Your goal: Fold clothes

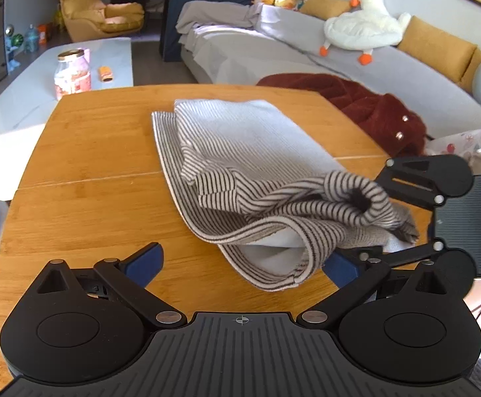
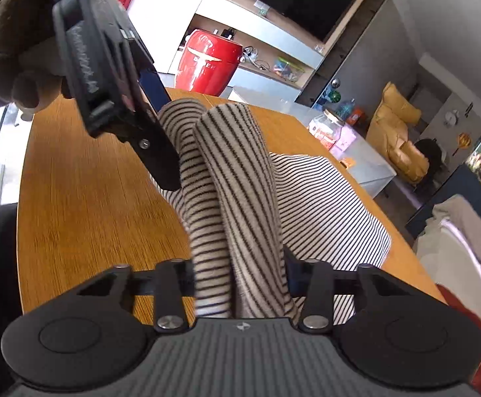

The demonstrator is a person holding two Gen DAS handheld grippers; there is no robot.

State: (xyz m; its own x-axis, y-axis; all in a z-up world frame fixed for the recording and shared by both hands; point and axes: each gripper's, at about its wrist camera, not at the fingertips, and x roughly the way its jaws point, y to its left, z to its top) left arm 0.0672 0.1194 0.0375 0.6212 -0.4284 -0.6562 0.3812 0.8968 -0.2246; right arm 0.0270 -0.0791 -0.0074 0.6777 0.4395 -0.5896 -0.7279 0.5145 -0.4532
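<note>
A black-and-white striped garment (image 1: pixel 240 172) lies partly folded on the wooden table (image 1: pixel 91 165). My left gripper (image 1: pixel 240 264) is open, its blue-padded fingers (image 1: pixel 144 261) spread on either side of the garment's near corner, not gripping it. My right gripper (image 2: pixel 238 274) is shut on a bunched striped fold (image 2: pixel 237 182) and lifts it off the table. The right gripper also shows in the left wrist view (image 1: pixel 438 205) at the garment's right edge. The left gripper shows in the right wrist view (image 2: pixel 114 82) at upper left, beside the raised fold.
A grey sofa (image 1: pixel 306 53) with a plush goose (image 1: pixel 362 23) and a rust-red garment (image 1: pixel 356 106) stands behind the table. A low white table (image 1: pixel 25 99) carries a jar (image 1: pixel 71 74). A red stool (image 2: pixel 207 63) stands beyond the table's far edge.
</note>
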